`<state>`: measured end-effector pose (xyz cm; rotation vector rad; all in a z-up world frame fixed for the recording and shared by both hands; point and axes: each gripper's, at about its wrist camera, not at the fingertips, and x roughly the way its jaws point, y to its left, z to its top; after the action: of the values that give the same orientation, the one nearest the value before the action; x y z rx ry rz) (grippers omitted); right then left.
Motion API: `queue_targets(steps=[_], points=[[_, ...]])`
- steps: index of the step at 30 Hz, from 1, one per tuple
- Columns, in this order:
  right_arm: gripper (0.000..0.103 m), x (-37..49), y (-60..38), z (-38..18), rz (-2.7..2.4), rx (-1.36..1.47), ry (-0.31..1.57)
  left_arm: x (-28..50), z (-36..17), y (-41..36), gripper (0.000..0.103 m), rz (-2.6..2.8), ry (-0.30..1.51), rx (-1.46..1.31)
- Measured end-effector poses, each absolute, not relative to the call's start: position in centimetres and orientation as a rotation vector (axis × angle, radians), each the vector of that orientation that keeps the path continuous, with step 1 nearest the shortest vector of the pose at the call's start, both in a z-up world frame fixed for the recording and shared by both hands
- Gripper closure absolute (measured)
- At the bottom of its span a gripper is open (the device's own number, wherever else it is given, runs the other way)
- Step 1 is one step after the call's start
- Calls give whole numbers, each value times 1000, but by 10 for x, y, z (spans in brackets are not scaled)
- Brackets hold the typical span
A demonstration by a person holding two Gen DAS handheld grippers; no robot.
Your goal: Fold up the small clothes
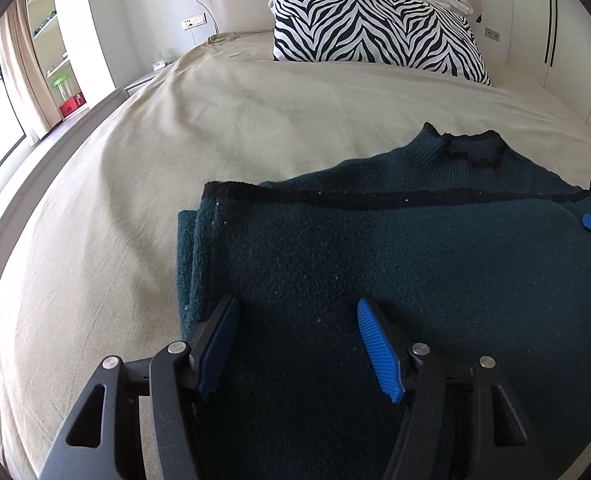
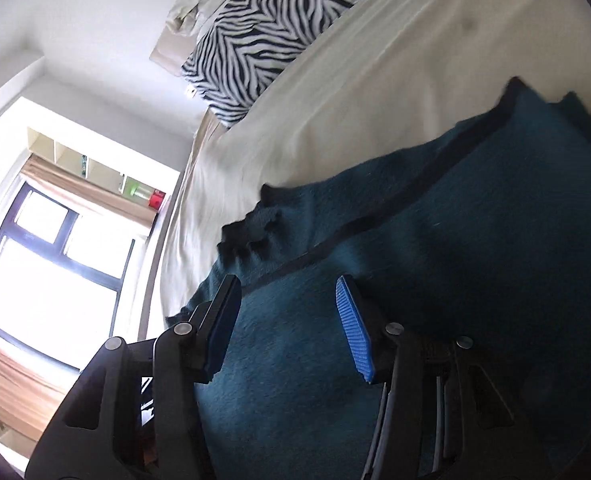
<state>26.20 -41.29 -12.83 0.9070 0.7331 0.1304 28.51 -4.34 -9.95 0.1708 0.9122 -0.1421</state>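
We have the dark teal sweater (image 1: 395, 248) lying flat on the bed (image 1: 135, 208), already doubled over on itself: a black-trimmed edge (image 1: 375, 196) runs across it side to side, with the collar (image 1: 475, 152) on the far side, toward the zebra pillow (image 1: 375, 28). Our left tongs (image 1: 295, 344) hang just above the near left part of the sweater, jaws apart with nothing between them. Our right tongs (image 2: 287, 328) are over the right end near the collar, also apart and empty; whether either touches the knit we cannot tell. The sweater's long axis runs left to right between our two hands, so each hand is nearest its own end. The left folded edge (image 1: 187, 264) sits close to the left tongs. Open sheet lies to the left and beyond, giving room to fold across.
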Motion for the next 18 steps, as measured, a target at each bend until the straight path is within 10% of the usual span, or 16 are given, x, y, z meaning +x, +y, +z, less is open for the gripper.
queue_targets(steps=[10,18], points=[[53,182,-487,-112,-110,961,635,283,-100,-42,36,-144,896,162],[53,181,-337,-92,345,879,785,228,-70,-48,38,-140,921,153]])
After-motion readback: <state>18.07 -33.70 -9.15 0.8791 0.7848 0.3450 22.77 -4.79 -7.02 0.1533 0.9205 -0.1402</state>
